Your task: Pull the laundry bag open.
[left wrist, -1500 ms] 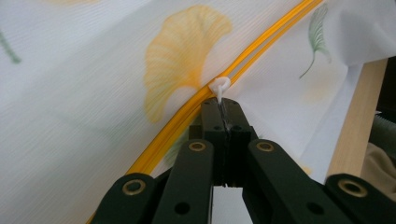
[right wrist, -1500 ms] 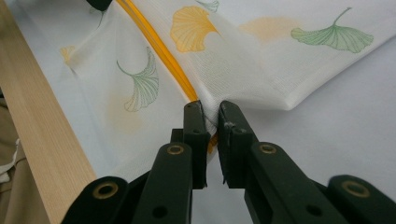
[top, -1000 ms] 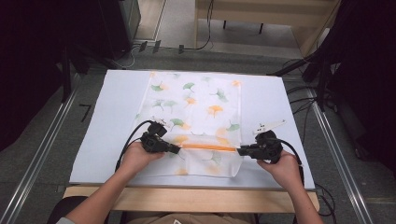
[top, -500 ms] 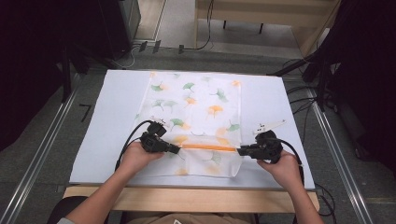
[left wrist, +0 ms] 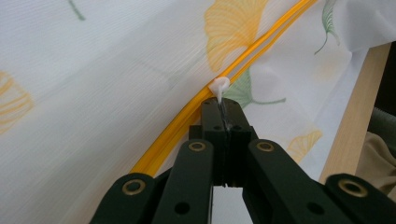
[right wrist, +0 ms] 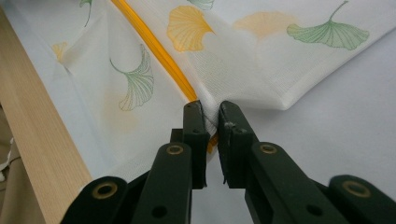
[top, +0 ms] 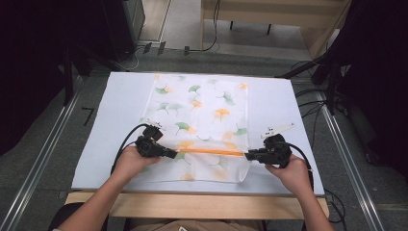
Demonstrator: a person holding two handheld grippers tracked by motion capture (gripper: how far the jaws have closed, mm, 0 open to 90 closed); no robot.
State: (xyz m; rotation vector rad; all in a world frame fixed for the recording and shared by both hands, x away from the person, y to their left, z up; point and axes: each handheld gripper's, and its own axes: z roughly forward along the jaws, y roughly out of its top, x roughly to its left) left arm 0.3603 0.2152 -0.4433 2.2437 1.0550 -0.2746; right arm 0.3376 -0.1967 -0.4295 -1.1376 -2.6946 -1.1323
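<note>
1. A white cloth (top: 202, 115) printed with green and orange ginkgo leaves lies spread on the table (top: 120, 110), running from the far edge down towards the near edge, roughly midway between the left and right edges.
2. An orange rod (top: 209, 152) lies across the cloth near its front end, parallel to the table's near edge.
3. The left gripper (top: 168, 153) sits at the rod's left end, held in the person's left hand (top: 130, 161), close to the near edge of the table.
4. In the left gripper view its jaws are pressed fully together, pinching a small white hook (left wrist: 219, 86) that sits against the rod (left wrist: 187, 121).
5. The right gripper (top: 249, 155) sits at the rod's right end, at the cloth's right edge, held in the right hand (top: 291, 171).
6. In the right gripper view its jaws (right wrist: 211, 109) stand almost together with a narrow gap, and the cloth's edge (right wrist: 243, 79) and the rod's end (right wrist: 159, 51) are clamped between them.
7. There the cloth is bunched into a fold at the jaw tips, lifted slightly off the table.
8. The light wooden front edge of the table (top: 192, 206) runs just below the cloth's near hem.
9. Black cables (top: 126, 142) trail from both grippers across the table.
</note>
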